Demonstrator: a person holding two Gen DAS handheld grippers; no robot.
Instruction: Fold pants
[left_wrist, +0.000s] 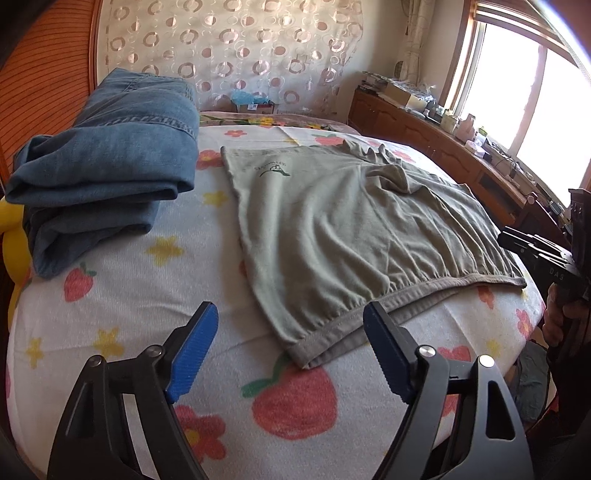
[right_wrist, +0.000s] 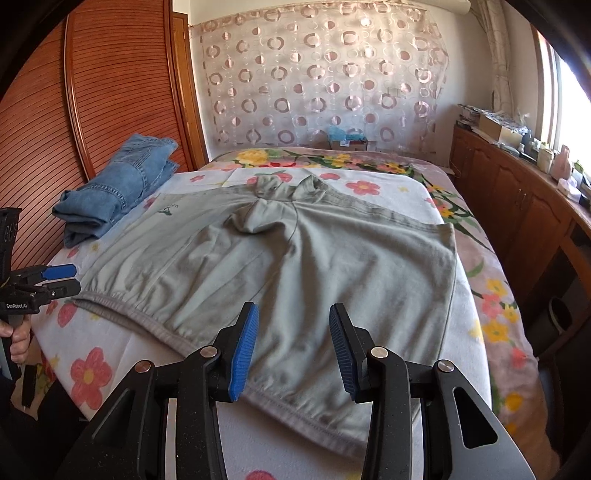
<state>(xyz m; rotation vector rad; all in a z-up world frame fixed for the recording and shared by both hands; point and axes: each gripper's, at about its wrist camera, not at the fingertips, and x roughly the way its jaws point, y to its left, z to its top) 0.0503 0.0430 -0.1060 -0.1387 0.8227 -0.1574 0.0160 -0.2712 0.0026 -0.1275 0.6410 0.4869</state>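
Note:
Grey-green pants (left_wrist: 351, 221) (right_wrist: 295, 258) lie flat on the flowered bed sheet (left_wrist: 110, 325), legs bunched at the far end and the elastic waistband toward me. My left gripper (left_wrist: 288, 314) hovers open just over the near left corner of the waistband, with nothing between its blue pads; the right wrist view shows it from the side, the left gripper (right_wrist: 62, 279) beside that corner. My right gripper (right_wrist: 293, 314) stands partly open above the waistband near its right end, pads apart and gripping nothing. It appears at the far right edge as the right gripper (left_wrist: 517, 240), held by a hand.
Folded blue jeans (left_wrist: 110, 158) (right_wrist: 114, 192) are stacked at the bed's left rear by the wooden headboard (right_wrist: 122, 92). A yellow toy (left_wrist: 11, 229) sits at the left edge. A cluttered wooden cabinet (right_wrist: 517, 192) runs under the window on the right.

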